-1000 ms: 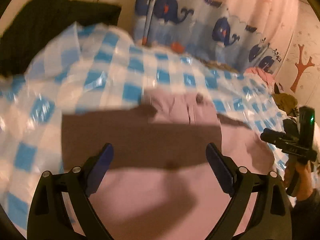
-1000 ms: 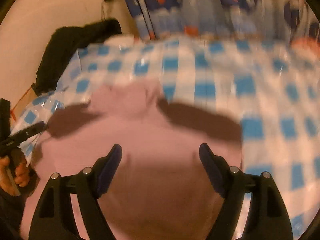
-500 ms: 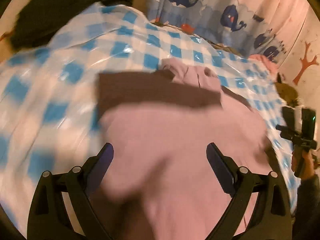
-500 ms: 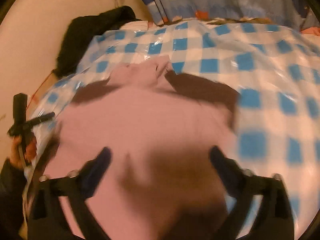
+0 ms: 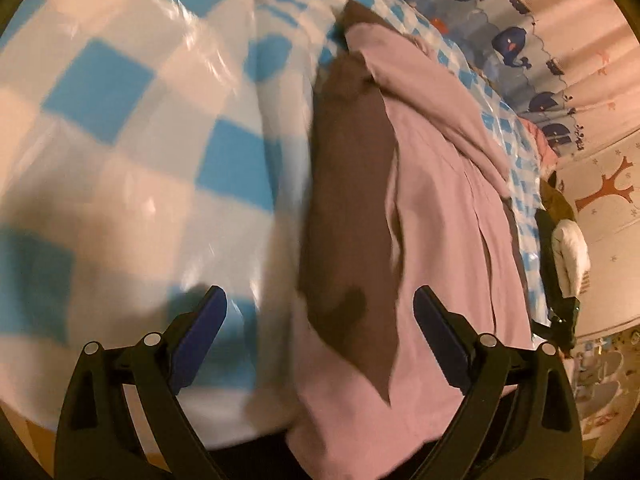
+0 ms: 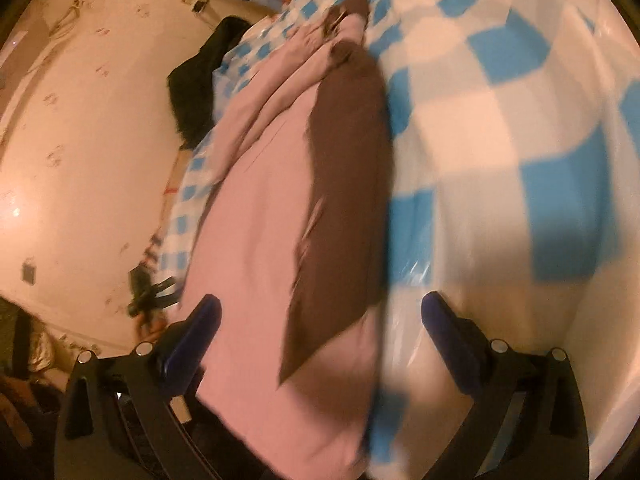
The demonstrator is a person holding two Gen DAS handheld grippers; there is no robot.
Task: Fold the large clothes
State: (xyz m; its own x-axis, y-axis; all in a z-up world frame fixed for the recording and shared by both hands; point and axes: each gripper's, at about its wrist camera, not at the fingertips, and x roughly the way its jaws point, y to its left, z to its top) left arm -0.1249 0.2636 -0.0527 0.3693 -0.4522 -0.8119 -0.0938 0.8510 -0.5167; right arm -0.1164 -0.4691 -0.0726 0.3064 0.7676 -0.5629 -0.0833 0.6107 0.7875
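One pink garment (image 5: pixel 440 208) (brown-sleeved) lies between two wide-open, empty-handed grippers (image 5: pixel 320 340) (image 6: pixel 320 340).

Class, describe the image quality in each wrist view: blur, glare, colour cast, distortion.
Left wrist view: warm orange cast, fisheye bending, glare on the plastic sheet, pink garment motion-blurred. Right wrist view: same cast, heavy blur across garment and sheet.

No readable text, label, brand or number anywhere in either view. Only pictures on the whale-print curtain (image 5: pixel 516 46) and on the wall with its tree sticker (image 5: pixel 610 190); small marks near the curtain's edge too blurred to read.
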